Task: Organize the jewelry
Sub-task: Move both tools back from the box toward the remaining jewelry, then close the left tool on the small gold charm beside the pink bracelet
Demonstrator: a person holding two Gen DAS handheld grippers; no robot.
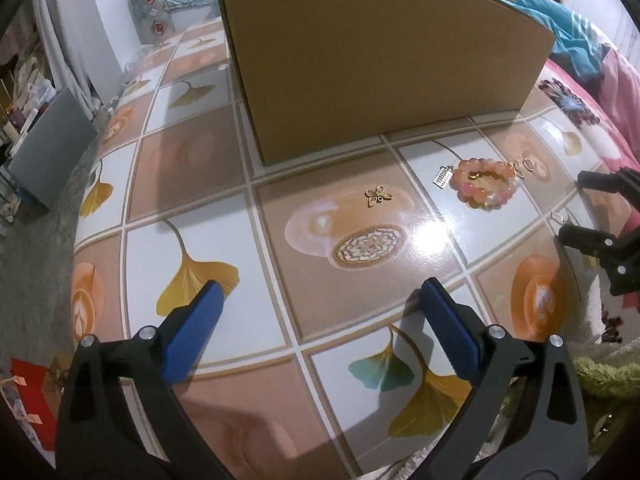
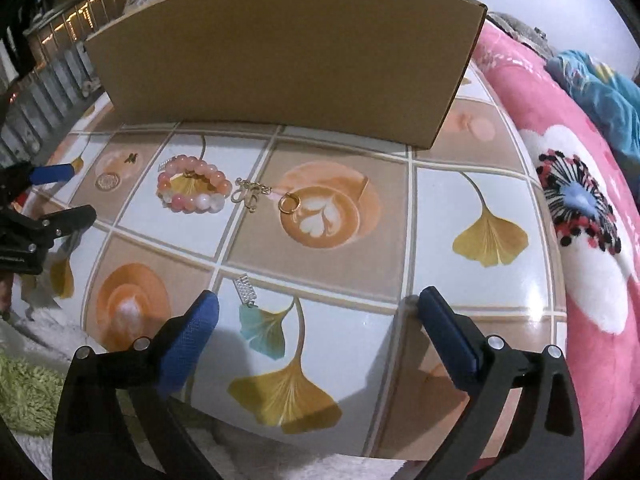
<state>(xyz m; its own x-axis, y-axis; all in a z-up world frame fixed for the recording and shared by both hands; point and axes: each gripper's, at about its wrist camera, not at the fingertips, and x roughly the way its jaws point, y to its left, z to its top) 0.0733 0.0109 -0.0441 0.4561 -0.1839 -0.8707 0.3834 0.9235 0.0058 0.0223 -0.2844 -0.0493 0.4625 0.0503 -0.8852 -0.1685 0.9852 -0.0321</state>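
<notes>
A tall cardboard box (image 1: 380, 60) (image 2: 280, 60) stands at the back of the tile-patterned table (image 1: 192, 216) (image 2: 472, 184). Loose jewelry lies in front of it: a gold butterfly charm (image 1: 378, 196) (image 2: 131, 157), a pink beaded bracelet (image 1: 464, 194) (image 2: 218, 178) with a silver pendant (image 1: 444, 176) beside it, a gold chain piece (image 2: 250, 192), a gold ring (image 1: 529, 164) (image 2: 281, 204) and a second silver pendant (image 2: 247, 291) (image 1: 557, 215). My left gripper (image 1: 322, 292) (image 2: 68, 194) hovers open near the butterfly, holding nothing. My right gripper (image 2: 319, 298) (image 1: 582, 208) is open and empty, the second pendant just inside its left finger.
A pink flowered blanket (image 2: 560, 160) borders the table's right side, with teal fabric (image 1: 560, 20) behind. A grey box (image 1: 52, 152) sits on the floor at left. A green shaggy rug (image 1: 600, 380) lies below the near edge.
</notes>
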